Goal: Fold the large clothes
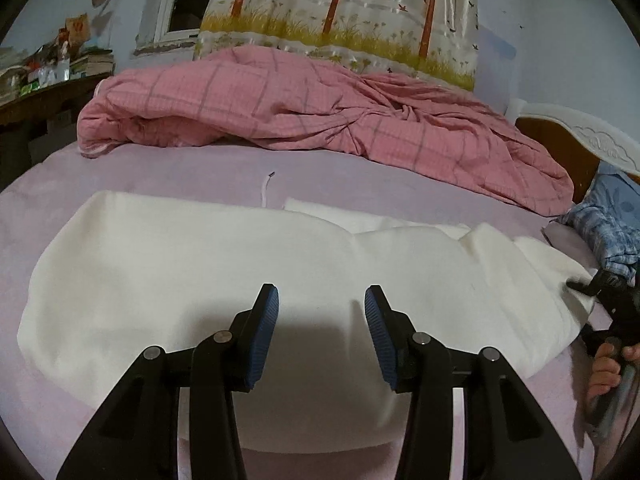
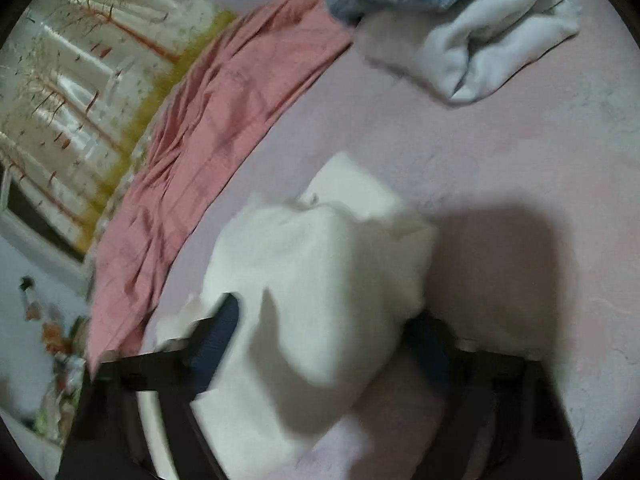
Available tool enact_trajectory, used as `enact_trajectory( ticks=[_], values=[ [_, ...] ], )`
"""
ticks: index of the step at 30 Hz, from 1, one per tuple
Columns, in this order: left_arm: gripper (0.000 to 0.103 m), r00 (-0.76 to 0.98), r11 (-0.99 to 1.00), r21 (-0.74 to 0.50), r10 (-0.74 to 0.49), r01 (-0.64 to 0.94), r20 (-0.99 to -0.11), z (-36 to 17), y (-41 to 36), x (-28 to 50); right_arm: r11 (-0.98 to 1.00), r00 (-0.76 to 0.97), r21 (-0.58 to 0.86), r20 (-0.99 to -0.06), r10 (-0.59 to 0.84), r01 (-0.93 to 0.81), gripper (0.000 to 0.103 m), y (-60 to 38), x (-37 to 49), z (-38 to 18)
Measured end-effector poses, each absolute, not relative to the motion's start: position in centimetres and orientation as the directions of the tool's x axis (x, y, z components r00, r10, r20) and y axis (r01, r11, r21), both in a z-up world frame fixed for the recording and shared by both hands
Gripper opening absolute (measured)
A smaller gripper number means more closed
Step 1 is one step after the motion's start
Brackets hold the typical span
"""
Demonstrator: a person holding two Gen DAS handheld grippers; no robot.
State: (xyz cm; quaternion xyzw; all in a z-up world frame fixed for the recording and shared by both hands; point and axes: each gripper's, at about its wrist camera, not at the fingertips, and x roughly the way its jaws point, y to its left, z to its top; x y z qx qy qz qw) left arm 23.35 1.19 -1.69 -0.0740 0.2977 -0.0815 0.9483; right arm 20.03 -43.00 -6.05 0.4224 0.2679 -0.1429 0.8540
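- The white garment (image 1: pixel 224 264) lies stretched along the near side of the bed (image 1: pixel 180 168), partly folded into a long band, with a pink checked quilt (image 1: pixel 304 108) heaped behind it and a blue patterned cloth (image 1: pixel 612 216) at the far right end
- The left gripper (image 1: pixel 322 300) hovers just over the middle of the band, its jaws standing partly apart with nothing pinched between the blue pads (image 1: pixel 266 320); if it closes from here it may gather only the top layer, so the fold below would slide out of line
- The right gripper (image 2: pixel 324 332) is at the garment's end; in its own blurred view a bunch of white cloth sits between the jaws, which stand partly apart, and I cannot tell whether the pads actually press on it
- If that hold is loose, lifting the end could let the cloth slip free and flop back in a heap, undoing the neat edge
- A thin white drawstring (image 1: pixel 266 188) trails out from the far edge onto the sheet; carried over carelessly it may hang outside the finished fold
- With one end raised and the middle unheld, the long band could drag and wrinkle across the sheet
- The white folded item (image 2: pixel 496 40) near the blue cloth lies close enough that a wide swing might disturb it
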Motion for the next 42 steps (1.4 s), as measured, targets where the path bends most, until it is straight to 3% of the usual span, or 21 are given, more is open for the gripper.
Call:
enact_trajectory(
  ticks=[1,4,8,11,15,17,20,23,25,27,29,30,31,32,36,39,40,42],
  values=[
    [0.044,0.810,0.975,-0.194,-0.202,0.111,-0.551,-1.7,1.2,23.3,0.594,0.815,0.644,-0.579,-0.032,0.482,0.029,-43.1,20.2,-6.3],
    [0.044,0.819,0.972,-0.207,-0.207,0.110,-0.535,-1.3,1.6,23.0,0.613,0.828,0.643,-0.560,-0.033,0.459,0.017,-43.1,20.2,-6.3],
    [0.044,0.862,0.972,-0.216,-0.189,0.095,-0.470,0.3,3.1,21.8,0.851,0.858,0.327,-0.455,-0.238,0.410,0.016,-35.8,19.1,0.3],
    [0.044,0.891,0.971,-0.235,-0.143,0.042,-0.431,1.3,5.3,21.2,0.947,0.913,0.145,-0.341,-0.226,0.288,0.016,-27.5,18.2,4.5],
    [0.043,0.904,0.966,-0.249,-0.048,-0.066,-0.424,1.9,8.7,20.5,0.986,0.956,-0.151,-0.274,-0.109,0.069,0.016,-15.7,18.2,5.9],
    [0.042,0.914,0.964,-0.238,0.009,-0.115,-0.405,2.3,10.0,20.2,0.958,0.923,-0.231,-0.378,0.074,-0.171,0.017,-10.8,18.6,3.8],
    [0.042,0.911,0.936,-0.338,-0.052,-0.099,-0.410,1.9,12.0,20.5,0.951,0.851,-0.220,-0.521,0.073,-0.216,0.017,-8.7,20.9,-0.5],
    [0.042,0.900,0.916,-0.399,-0.130,-0.053,-0.417,1.4,12.5,21.0,0.962,0.850,-0.178,-0.520,0.087,-0.207,0.019,-9.2,21.4,-1.0],
    [0.042,0.892,0.910,-0.415,-0.184,-0.004,-0.413,1.4,12.0,21.3,0.969,0.838,-0.086,-0.524,0.153,-0.230,0.030,-10.2,21.7,-0.5],
    [0.042,0.885,0.911,-0.411,-0.221,0.037,-0.410,1.5,10.9,21.4,0.966,0.834,-0.062,-0.522,0.182,-0.250,0.033,-10.9,21.2,-0.8],
    [0.042,0.872,0.904,-0.419,-0.267,0.080,-0.410,1.5,10.1,21.5,0.955,0.821,-0.036,-0.521,0.234,-0.295,0.044,-11.1,20.6,-1.0],
    [0.042,0.865,0.897,-0.431,-0.292,0.100,-0.408,1.6,9.8,21.4,0.941,0.803,0.010,-0.518,0.295,-0.339,0.065,-11.6,19.8,-1.0],
    [0.042,0.859,0.888,-0.445,-0.316,0.118,-0.403,1.7,9.6,21.4,0.919,0.776,0.069,-0.514,0.365,-0.387,0.076,-11.8,19.4,-1.0],
    [0.042,0.855,0.883,-0.450,-0.331,0.132,-0.399,1.8,9.4,21.4,0.900,0.748,0.131,-0.513,0.420,-0.416,0.076,-12.3,19.1,-1.0],
    [0.042,0.835,0.897,-0.409,-0.350,0.168,-0.425,3.0,7.8,21.7,0.890,0.738,0.155,-0.507,0.445,-0.430,0.076,-12.8,17.9,-1.0],
    [0.044,0.843,0.923,-0.349,-0.312,0.161,-0.438,4.2,6.3,21.2,0.866,0.751,0.267,-0.433,0.499,-0.422,0.076,-15.8,16.1,0.8],
    [0.044,0.840,0.925,-0.341,-0.314,0.165,-0.443,4.4,5.8,21.3,0.889,0.797,0.246,-0.397,0.456,-0.386,0.076,-16.9,15.2,1.8],
    [0.044,0.826,0.928,-0.321,-0.328,0.191,-0.458,4.8,4.1,21.7,0.969,0.922,0.150,-0.308,0.233,-0.195,0.076,-19.5,14.0,3.6]
  ],
)
